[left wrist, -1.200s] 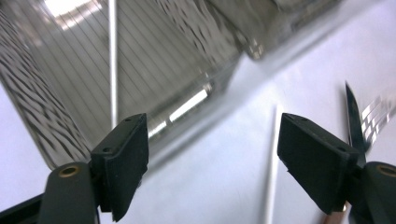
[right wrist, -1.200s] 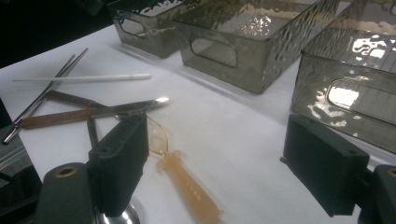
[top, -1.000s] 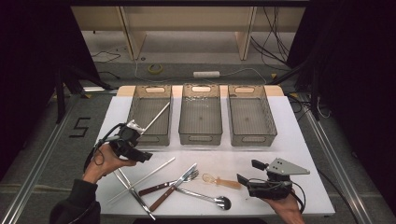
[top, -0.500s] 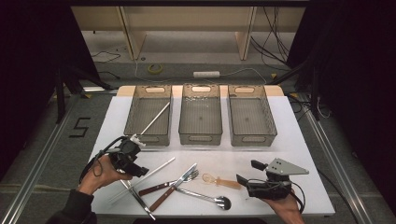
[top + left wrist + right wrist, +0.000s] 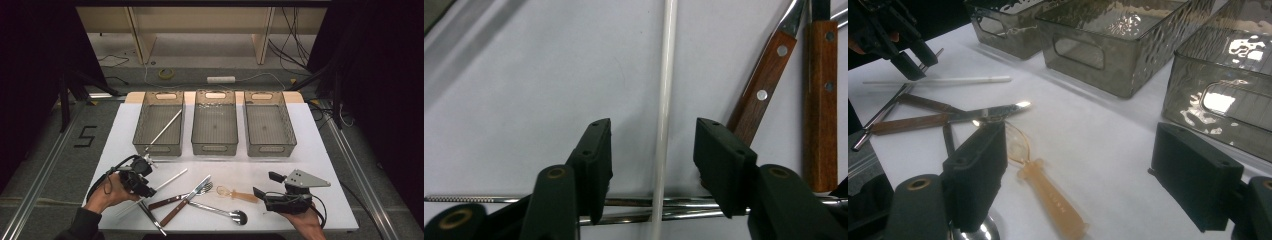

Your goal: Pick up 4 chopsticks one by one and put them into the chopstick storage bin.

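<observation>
A white chopstick (image 5: 666, 100) lies on the white table (image 5: 310, 150), also in the high view as white chopstick (image 5: 167, 181). My left gripper (image 5: 654, 130) stands over it with one jaw on each side. The jaws have just been closing, but a gap still shows on both sides of the stick, so it is open. In the high view the left gripper (image 5: 146, 189) is at the table's front left. My right gripper (image 5: 1085, 150) is wide open and holds nothing; an amber plastic spoon (image 5: 1048, 192) lies below it. A second white chopstick (image 5: 162, 131) leans in the left bin (image 5: 159, 149).
Three clear bins stand in a row at the back; the middle bin (image 5: 215, 148) and right bin (image 5: 270, 149) look bare. A pair of metal chopsticks (image 5: 499, 199) crosses under the white one. A wooden-handled knife (image 5: 176, 212), fork (image 5: 200, 189) and metal ladle (image 5: 237, 216) lie nearby.
My left gripper has come down and toward the front from the left bin's edge to the white chopstick on the table, and its jaws have narrowed. The right gripper has not moved.
</observation>
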`<state>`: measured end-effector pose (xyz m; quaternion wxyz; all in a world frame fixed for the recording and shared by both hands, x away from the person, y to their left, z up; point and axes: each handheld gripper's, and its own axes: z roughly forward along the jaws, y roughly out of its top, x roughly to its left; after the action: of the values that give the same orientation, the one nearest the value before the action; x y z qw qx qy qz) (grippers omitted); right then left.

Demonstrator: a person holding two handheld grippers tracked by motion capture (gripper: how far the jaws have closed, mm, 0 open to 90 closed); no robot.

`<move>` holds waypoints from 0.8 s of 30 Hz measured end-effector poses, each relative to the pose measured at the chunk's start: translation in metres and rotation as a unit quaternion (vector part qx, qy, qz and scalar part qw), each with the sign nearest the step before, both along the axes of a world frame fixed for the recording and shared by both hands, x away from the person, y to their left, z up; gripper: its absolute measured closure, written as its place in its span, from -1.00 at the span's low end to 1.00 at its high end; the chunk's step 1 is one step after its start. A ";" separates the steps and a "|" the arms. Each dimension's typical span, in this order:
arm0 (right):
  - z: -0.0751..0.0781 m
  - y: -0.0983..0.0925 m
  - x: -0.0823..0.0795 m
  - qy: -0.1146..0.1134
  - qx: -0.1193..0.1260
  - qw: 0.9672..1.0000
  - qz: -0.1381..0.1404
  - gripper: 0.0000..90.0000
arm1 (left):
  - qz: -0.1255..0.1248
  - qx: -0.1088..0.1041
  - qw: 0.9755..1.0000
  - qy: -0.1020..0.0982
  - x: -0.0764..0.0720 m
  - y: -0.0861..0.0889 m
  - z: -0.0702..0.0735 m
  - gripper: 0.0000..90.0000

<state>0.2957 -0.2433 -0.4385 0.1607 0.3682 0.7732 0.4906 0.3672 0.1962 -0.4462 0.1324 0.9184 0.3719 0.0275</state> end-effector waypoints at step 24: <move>-0.001 0.001 0.000 0.002 -0.002 1.000 0.002 -0.48 | -0.011 0.010 1.000 0.011 -0.001 -0.001 -0.016 0.59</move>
<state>0.2959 -0.2426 -0.4391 0.1595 0.3675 0.7752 0.4884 0.3665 0.1950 -0.4623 0.1196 0.9239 0.3629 0.0201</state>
